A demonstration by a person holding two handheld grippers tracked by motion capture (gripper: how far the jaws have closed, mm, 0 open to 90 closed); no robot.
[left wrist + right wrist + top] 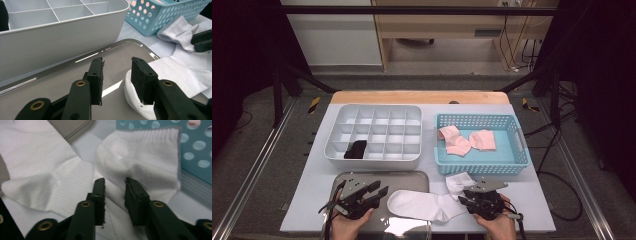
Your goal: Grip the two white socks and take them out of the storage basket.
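Black jaws of the right tool (114, 192) stand narrowly apart over white sock cloth, pads not pressing it.

Counter (312, 200), centre frame, covered pale.
Divider box (374, 156), upper left, white; one dark item (356, 149) in a front cell.
Basket (482, 167), upper right, blue; pink socks (467, 141) inside.
Tray (412, 179), lower centre, grey.
White sock (424, 205), lower centre, toe on tray, cuff folded beside basket.
Left tool (117, 75), lower left, jaws moderately apart, empty, over tray beside the sock's toe.

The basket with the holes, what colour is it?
Light blue. The basket shows best in the high view, right of the white divided box.
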